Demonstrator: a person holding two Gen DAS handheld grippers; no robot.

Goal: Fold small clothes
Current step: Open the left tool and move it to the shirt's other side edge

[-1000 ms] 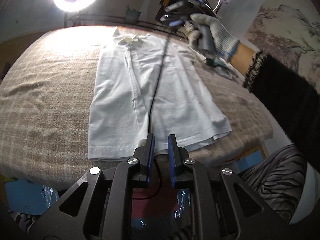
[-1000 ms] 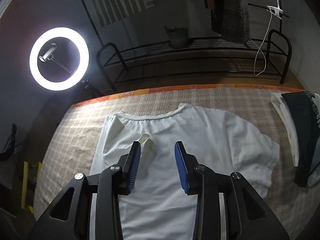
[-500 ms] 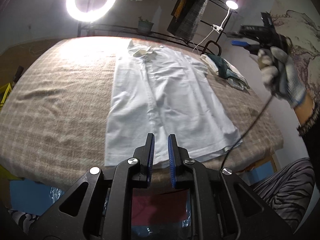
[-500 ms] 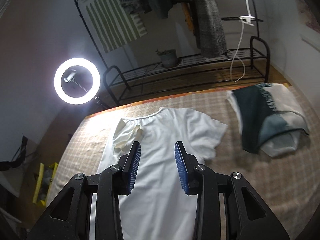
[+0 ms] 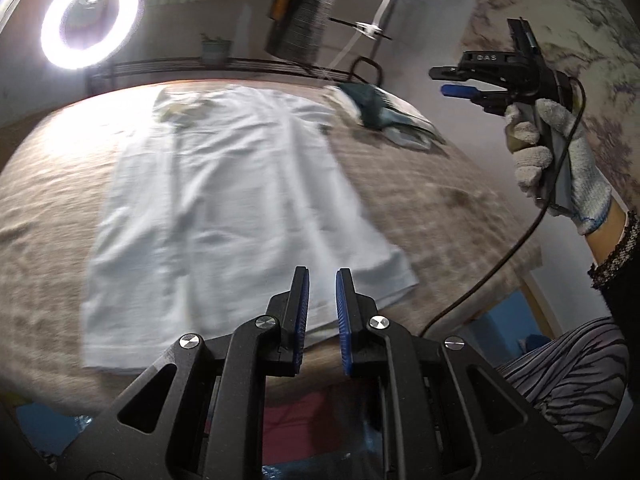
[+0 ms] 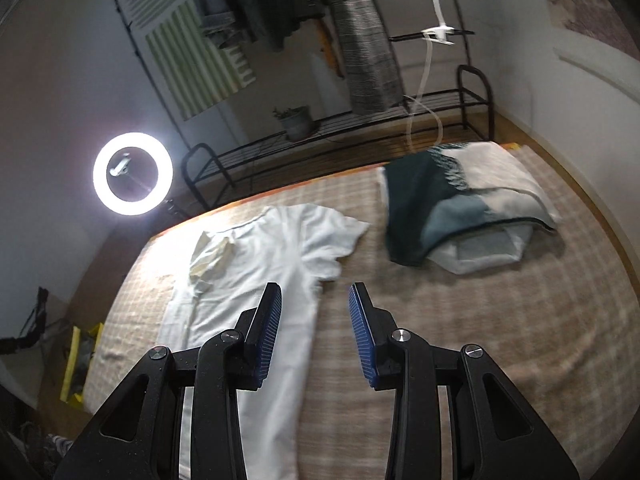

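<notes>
Hovering empty, the left tongs (image 5: 321, 312) narrow and the right tongs (image 6: 315, 334) wide above the white T-shirt (image 5: 224, 208), whose right sleeve (image 6: 340, 240), just ahead of the right tongs, probably needs gripping next.

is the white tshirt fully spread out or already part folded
Part folded: the white t-shirt lies flat, its left sleeve turned inward over the chest, while the right sleeve is spread out.

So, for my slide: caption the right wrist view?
Open right gripper above a white T-shirt on the bed, folded clothes beyond.
</notes>
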